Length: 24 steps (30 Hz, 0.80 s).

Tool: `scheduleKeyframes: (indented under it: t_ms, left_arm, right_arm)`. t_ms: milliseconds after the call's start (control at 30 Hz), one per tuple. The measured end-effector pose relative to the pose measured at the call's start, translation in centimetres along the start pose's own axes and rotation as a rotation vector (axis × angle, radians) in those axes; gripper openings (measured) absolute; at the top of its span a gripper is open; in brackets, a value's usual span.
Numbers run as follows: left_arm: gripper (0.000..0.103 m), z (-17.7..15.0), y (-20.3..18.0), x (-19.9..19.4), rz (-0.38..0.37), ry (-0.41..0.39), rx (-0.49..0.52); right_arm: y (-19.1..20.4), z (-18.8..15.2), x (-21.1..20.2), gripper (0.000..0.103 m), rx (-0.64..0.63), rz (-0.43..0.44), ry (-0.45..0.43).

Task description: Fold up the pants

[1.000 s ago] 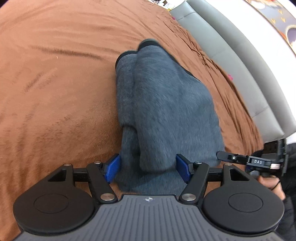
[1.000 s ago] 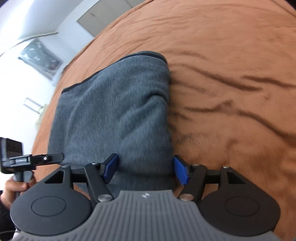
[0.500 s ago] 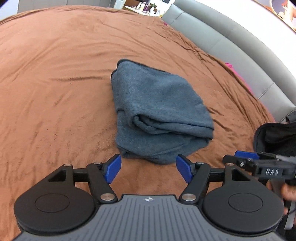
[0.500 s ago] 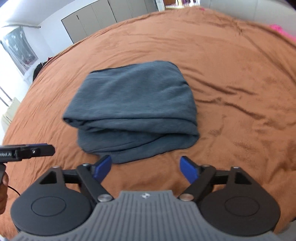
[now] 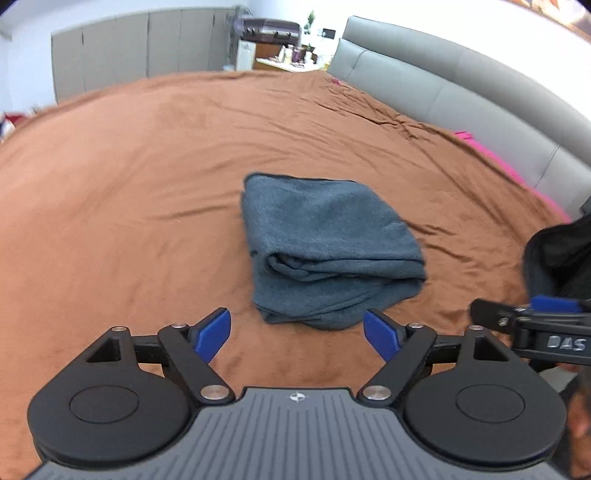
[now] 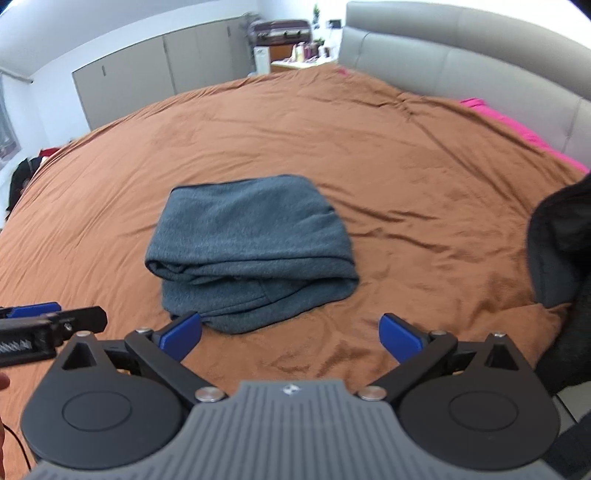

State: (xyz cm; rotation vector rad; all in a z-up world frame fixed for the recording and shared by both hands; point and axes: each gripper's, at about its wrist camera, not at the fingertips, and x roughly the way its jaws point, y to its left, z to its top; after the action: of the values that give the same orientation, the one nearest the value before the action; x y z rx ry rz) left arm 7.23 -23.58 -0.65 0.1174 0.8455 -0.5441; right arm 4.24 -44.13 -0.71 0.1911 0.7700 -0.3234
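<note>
Pants [image 5: 325, 243] lie folded at frame centre on the brown bedspread [image 5: 110, 192], ahead of both grippers; left gripper [image 5: 297, 334] and right gripper [image 6: 290, 332] are opening wide, empty, about equally near.

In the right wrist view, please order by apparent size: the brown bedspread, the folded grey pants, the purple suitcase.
1. brown bedspread
2. folded grey pants
3. purple suitcase, though it stands far off, so its true size is unsure.
</note>
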Motion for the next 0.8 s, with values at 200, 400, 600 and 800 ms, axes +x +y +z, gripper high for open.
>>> scheduleKeyframes:
  t_ms: [200, 400, 600, 800]
  left_arm:
    - [0.096, -0.2, -0.8, -1.2, -0.021, -0.006, -0.060]
    - [0.096, -0.6, -2.2, -1.7, 0.007, -0.020, -0.049]
    - [0.096, -0.9, -3.3, -1.8, -0.007, -0.018, -0.025]
    - [0.095, -1.1, -3.9, -1.8, -0.003, -0.009, -0.009]
  right_arm:
    - [0.2, -1.0, -3.4, 0.098, -0.003, -0.038, -0.052]
    - [-0.1, -1.8, -5.2, 0.098, 0.017, -0.029, -0.067]
    - [-0.5, -2.2, -5.1, 0.098, 0.029, -0.028, -0.058]
    - [-0.7, -2.3, -5.0, 0.098, 0.041, -0.029, -0.055]
